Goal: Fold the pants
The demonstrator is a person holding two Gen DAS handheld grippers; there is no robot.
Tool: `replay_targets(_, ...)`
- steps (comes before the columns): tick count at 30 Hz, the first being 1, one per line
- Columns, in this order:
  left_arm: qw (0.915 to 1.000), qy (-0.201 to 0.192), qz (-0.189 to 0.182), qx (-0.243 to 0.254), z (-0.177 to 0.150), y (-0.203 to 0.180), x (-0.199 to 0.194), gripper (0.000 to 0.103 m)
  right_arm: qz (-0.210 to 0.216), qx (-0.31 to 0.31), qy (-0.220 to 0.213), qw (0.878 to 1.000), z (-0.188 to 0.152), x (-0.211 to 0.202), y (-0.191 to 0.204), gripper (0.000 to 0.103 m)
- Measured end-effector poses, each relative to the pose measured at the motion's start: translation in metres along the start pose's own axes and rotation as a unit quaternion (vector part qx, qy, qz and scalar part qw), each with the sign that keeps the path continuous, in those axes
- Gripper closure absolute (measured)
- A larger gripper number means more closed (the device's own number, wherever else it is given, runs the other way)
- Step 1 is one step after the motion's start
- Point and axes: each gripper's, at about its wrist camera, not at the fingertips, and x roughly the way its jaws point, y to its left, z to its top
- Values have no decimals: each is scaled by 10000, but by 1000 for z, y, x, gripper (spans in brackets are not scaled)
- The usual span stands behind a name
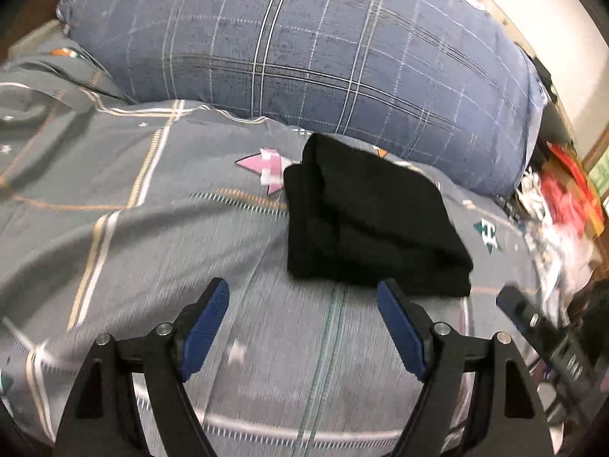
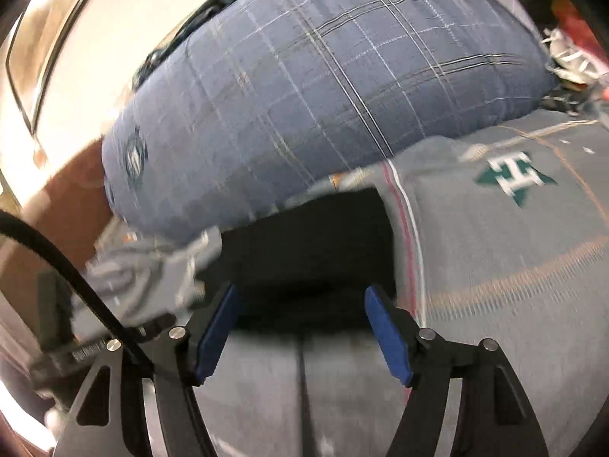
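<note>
Folded black pants (image 1: 365,213) lie on the bedsheet (image 1: 152,236).

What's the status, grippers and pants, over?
Left gripper open, empty. Right gripper open, empty. Black pants folded on bedsheet, blue pillow behind. Nothing blocking.

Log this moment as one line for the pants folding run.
pants: folded, on bed by pillow | left gripper: open, empty, short of pants | right gripper: open, empty, at pants edge

The bed (image 1: 160,228) has a grey sheet. Folded black pants (image 1: 365,221) lie on it, near a big blue plaid pillow (image 1: 304,45).
</note>
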Motion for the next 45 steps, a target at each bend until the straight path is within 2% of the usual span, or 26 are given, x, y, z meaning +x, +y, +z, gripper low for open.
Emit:
replay_targets(4,9979,-439,379,295,-28,-11,-25,24,-473,-273,53,9985,-51,-18,4,29)
replay_targets(7,9913,-888,802,552,-43,-24,-44,22,-833,-370,92,9958,-72,-22,4,29)
replay_targets(11,9802,-1394,1254,642,-54,-36,-71,3,-1021,-180,77,9946,-81,-25,2,29)
replay_targets(15,9724,-1698,1446,688,-56,-45,-92,0,-1160,-289,-38,9928,-86,-29,3,28)
replay_targets(19,9740,-1550,1514,666,-56,-46,-91,0,-1228,-439,-45,9914,-89,-27,8,26)
replay_targets(25,9746,-1201,1662,900,-65,-51,-72,0,-1250,-534,68,9907,-93,-18,11,25)
replay_targets(31,9826,-813,1380,937,-70,-51,-58,0,-1306,-499,220,9899,-95,-9,5,23)
replay_targets(38,9859,-569,1230,981,-77,-56,-47,0,-1340,-508,328,9891,-97,-3,4,21)
replay_targets(45,9863,-488,1154,1075,-82,-63,-44,0,-1376,-567,360,9882,-99,0,7,20)
